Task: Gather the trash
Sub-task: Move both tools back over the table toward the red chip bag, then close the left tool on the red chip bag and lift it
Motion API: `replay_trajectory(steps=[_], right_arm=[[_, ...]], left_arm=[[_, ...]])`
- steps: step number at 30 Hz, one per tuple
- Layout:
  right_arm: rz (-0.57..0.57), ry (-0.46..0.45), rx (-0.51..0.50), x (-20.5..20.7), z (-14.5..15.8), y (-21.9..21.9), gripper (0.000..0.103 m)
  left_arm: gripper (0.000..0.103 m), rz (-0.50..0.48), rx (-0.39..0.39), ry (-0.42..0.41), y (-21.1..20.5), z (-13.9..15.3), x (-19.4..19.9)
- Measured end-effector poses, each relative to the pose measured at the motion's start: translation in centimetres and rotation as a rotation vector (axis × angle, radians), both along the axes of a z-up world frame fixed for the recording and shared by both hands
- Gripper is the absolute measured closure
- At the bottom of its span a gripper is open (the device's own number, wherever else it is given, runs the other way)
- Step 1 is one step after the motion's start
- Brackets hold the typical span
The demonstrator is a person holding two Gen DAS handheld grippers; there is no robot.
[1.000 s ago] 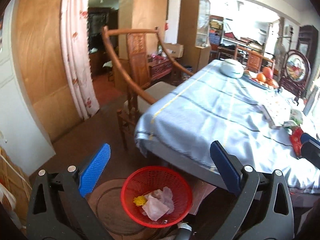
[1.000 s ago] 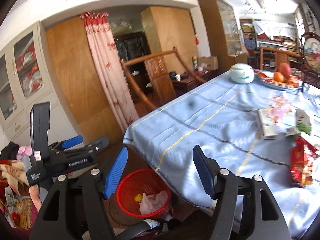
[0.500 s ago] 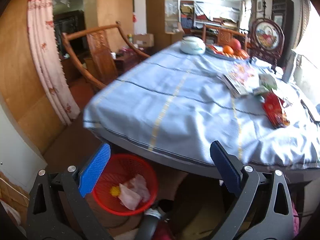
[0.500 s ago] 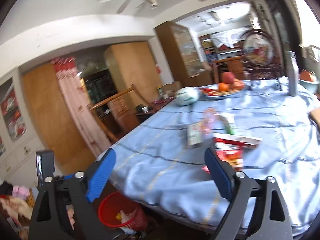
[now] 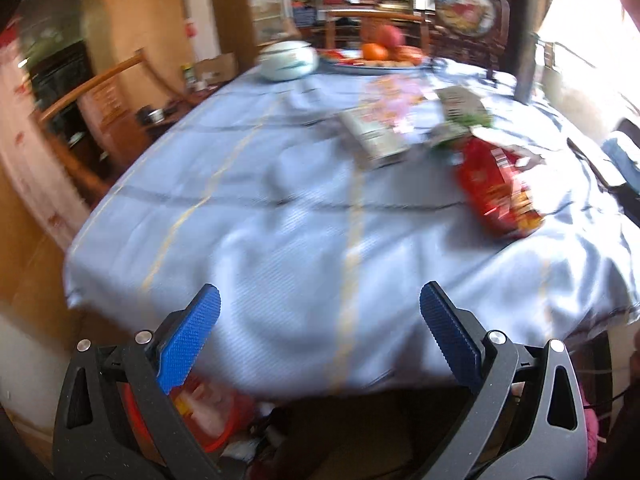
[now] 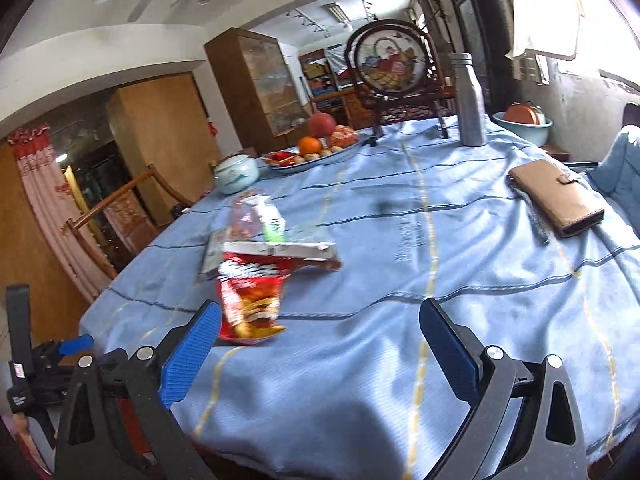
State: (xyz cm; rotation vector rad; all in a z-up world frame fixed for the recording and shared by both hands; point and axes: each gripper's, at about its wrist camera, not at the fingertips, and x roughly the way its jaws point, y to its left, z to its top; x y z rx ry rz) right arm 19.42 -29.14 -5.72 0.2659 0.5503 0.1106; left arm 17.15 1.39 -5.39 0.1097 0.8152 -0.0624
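The right gripper [image 6: 320, 340] hangs released over the near edge of the desk [image 6: 400, 280], nothing between its blue pads; its jaws have just been opening to full spread, which I judge is readiness for a wide, crinkly target. Just beyond its left pad lies the red snack bag [image 6: 248, 300], flat on the blue cloth near the desk's near-left side, mouth toward the pile behind it. Touching the bag's far end sits a flattened white box [image 6: 288, 250], with a green-and-white wrapper [image 6: 272, 224] and a pinkish wrapper [image 6: 244, 216] heaped on it: the trash lies clustered, so each piece can be lifted in turn.

The left gripper [image 5: 320, 336] is likewise released and empty, low at the desk's near edge, above the red basket [image 5: 216, 432] on the floor under that edge, where the trash presumably belongs. In this blurred view the snack bag [image 5: 496, 184] lies toward the right edge.

Farther back, the fruit plate [image 6: 316, 156], metal bottle [image 6: 470, 100] and brown wallet [image 6: 556, 200] look like keepers.
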Motion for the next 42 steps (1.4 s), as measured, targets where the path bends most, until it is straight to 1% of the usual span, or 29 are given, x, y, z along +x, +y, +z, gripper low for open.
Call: replay_trajectory(steps=[4,7,10,12,14,17,19,22,24,26,29,31,34,37,39,42], right_arm=[[-0.081,0.000,-0.072,1.6,-0.6,-1.7,0.006],[-0.106,0.016,-0.072,2.8,-1.0,-2.9,0.006],[-0.109,0.034,-0.056,3.9,-1.5,-3.8,0.006],[-0.106,0.044,-0.050,4.1,-1.8,-3.9,0.006],[-0.091,0.034,-0.038,4.3,-1.8,-4.0,0.006],[-0.092,0.035,-0.070,4.5,-1.7,-3.5,0.006],[-0.082,0.040,-0.074,4.6,-1.8,-3.4,0.006],[-0.063,0.050,-0.076,4.6,-1.8,-3.1,0.006],[-0.042,0.053,-0.083,4.8,-1.9,-2.9,0.006],[-0.031,0.051,-0.085,4.8,-1.9,-2.8,0.006],[-0.026,0.042,-0.084,4.7,-1.8,-2.8,0.006],[-0.022,0.038,-0.090,4.6,-1.8,-2.6,0.006],[-0.020,0.036,-0.104,4.5,-1.8,-2.4,0.006],[-0.022,0.035,-0.116,4.4,-1.7,-2.2,0.006],[-0.024,0.033,-0.118,4.3,-1.7,-2.1,0.006],[-0.029,0.029,-0.117,4.2,-1.7,-2.2,0.006]], left_arm=[[0.007,-0.106,-0.004,-0.001,-4.8,0.6,3.1],[0.007,-0.173,-0.010,0.012,-8.2,0.5,5.0],[0.007,-0.215,-0.006,0.034,-10.8,-0.1,6.6],[0.007,-0.235,0.009,0.049,-12.3,-0.6,7.3],[0.007,-0.247,0.027,0.068,-13.6,-1.2,8.2],[0.007,-0.256,0.029,0.106,-14.8,-2.0,9.3],[0.007,-0.245,0.028,0.137,-15.2,-2.6,10.0],[0.007,-0.223,0.024,0.166,-14.4,-3.5,10.7],[0.008,-0.198,0.029,0.161,-12.9,-3.5,10.7],[0.008,-0.145,0.053,0.124,-10.0,-3.1,10.2],[0.008,-0.041,0.085,0.081,-5.0,-2.4,9.4],[0.008,0.020,0.074,0.079,-1.7,-2.1,8.7],[0.008,0.086,0.043,0.072,1.9,-1.7,7.9],[0.008,0.097,0.008,0.054,3.2,-1.4,7.4],[0.008,0.077,0.006,0.047,2.6,-1.4,7.2],[0.008,0.008,0.034,0.038,0.4,-1.6,7.0]])
